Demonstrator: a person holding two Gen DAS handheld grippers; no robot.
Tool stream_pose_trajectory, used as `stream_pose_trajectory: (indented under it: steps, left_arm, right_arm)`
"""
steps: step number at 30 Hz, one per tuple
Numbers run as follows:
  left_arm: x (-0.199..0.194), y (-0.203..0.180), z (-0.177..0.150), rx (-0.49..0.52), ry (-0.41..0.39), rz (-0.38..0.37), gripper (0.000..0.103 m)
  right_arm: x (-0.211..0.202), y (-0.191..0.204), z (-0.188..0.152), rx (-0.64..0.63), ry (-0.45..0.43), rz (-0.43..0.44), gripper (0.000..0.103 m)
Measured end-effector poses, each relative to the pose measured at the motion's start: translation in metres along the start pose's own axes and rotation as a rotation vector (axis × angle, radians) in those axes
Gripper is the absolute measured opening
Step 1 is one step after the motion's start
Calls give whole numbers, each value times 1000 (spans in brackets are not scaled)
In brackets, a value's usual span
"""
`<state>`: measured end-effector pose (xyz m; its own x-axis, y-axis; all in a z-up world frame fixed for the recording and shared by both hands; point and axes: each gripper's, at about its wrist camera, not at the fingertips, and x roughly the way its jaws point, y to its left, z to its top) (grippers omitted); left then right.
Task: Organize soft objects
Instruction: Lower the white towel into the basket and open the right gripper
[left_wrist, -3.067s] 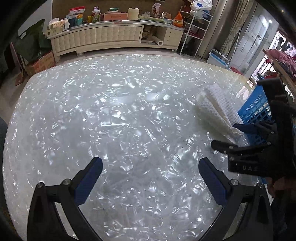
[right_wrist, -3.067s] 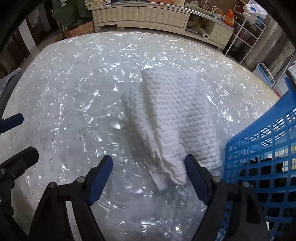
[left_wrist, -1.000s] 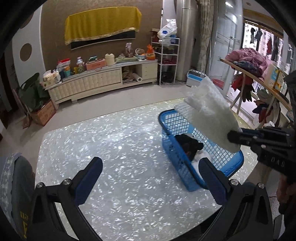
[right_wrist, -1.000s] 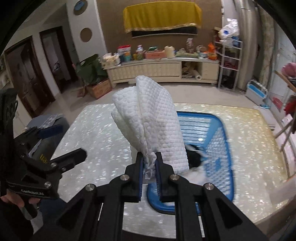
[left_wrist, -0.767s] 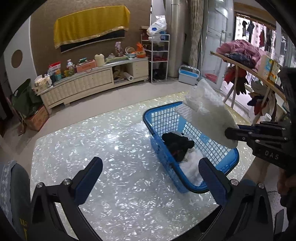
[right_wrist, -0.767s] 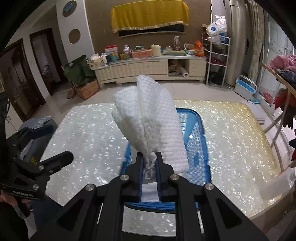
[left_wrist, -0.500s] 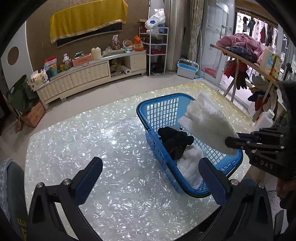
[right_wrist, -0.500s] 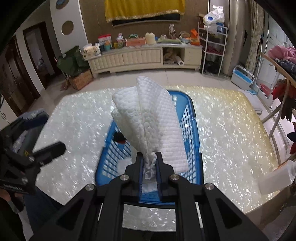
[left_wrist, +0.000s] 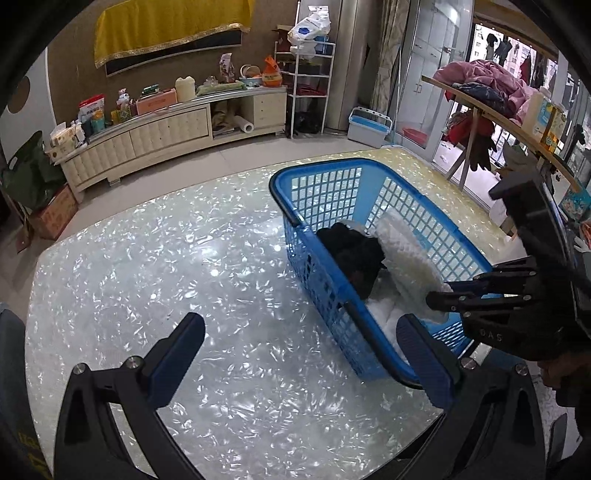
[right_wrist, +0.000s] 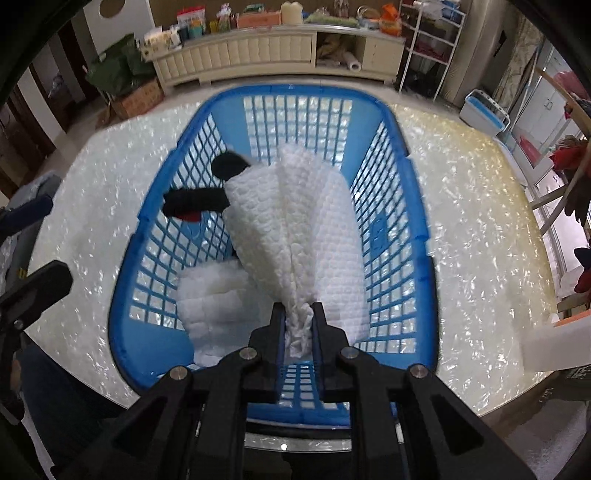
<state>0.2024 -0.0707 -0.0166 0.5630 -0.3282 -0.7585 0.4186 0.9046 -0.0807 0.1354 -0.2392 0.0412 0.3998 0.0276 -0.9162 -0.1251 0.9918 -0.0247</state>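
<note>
My right gripper (right_wrist: 298, 317) is shut on one end of a white quilted cloth (right_wrist: 295, 229) that hangs down into the blue mesh basket (right_wrist: 417, 221). A black garment (right_wrist: 195, 199) and another white cloth (right_wrist: 210, 299) lie in the basket. In the left wrist view the basket (left_wrist: 314, 173) stands on the pearly table, and the right gripper (left_wrist: 439, 295) holds the cloth (left_wrist: 406, 254) over it. My left gripper (left_wrist: 299, 354) is open and empty, above the table just left of the basket.
The shiny white table (left_wrist: 147, 277) spreads to the left of the basket. A cream sideboard (left_wrist: 147, 136) with clutter stands at the back. A wooden rack with clothes (left_wrist: 487, 85) is to the right, a blue bin (left_wrist: 369, 125) on the floor.
My right gripper picked the white cloth off the table, carried it over the basket and has lowered it inside. The left gripper stayed open and drew nearer the basket.
</note>
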Motion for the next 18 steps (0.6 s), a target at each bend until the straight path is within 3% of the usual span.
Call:
stream_pose_trajectory:
  steps: [7, 14, 18]
  left_arm:
    - [9, 10, -7, -31, 6, -20, 103]
    - [1, 15, -13, -81, -12, -47, 103]
    - [-11, 12, -16, -80, -30, -34, 103]
  right_arm:
    - [14, 5, 1, -19, 56, 3, 13]
    - [2, 4, -8, -7, 28, 22, 19]
    - [-17, 1, -18, 3, -18, 30, 43]
